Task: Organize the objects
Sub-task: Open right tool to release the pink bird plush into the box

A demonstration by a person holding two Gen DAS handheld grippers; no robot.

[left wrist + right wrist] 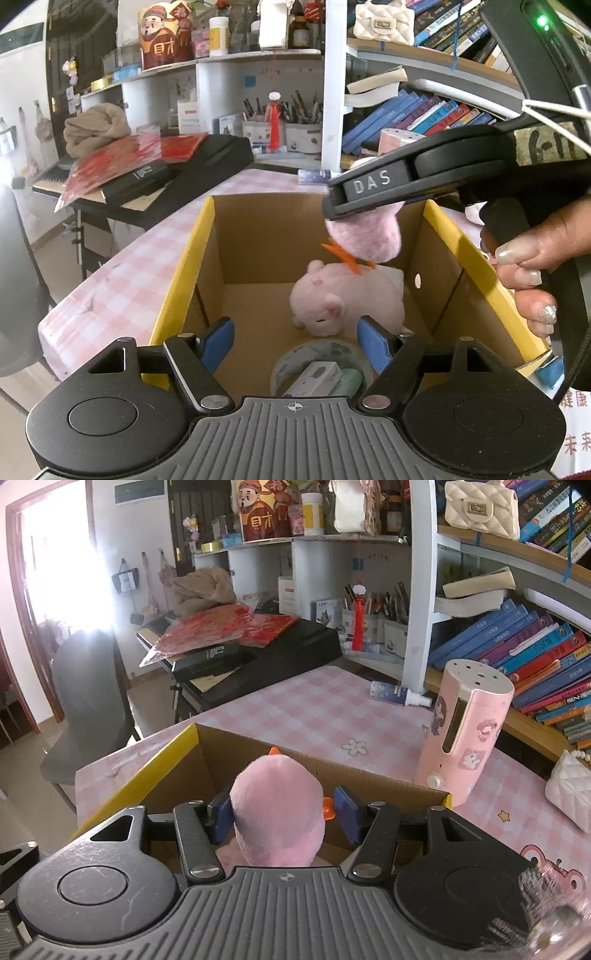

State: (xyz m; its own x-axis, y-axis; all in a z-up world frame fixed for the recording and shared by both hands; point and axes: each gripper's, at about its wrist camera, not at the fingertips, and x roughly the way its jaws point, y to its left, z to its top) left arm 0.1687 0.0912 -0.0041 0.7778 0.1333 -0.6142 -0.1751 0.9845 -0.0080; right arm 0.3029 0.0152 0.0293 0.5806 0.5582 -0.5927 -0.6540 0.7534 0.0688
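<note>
Over cardboard box (461, 258): right gripper (282, 812) (pinching pink plush (277, 812)).

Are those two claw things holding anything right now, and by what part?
The right gripper pinches a pink plush toy across its rounded body, above the cardboard box. The left gripper is open, holding nothing.

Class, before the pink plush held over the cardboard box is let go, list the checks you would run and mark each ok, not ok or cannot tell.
1. Right tongs gripping the pink plush toy: ok, both pads press its sides.
2. Plush above the cardboard box opening: ok, in the left wrist view it hangs inside the rim.
3. Landing spot free: not ok, a pink pig plush lies directly beneath.
4. Left tongs out of the way: ok, open, empty, at the near rim.
5. Tape roll clear of the drop: ok, it lies nearer the camera.
6. Box steady on the table: cannot tell.
</note>
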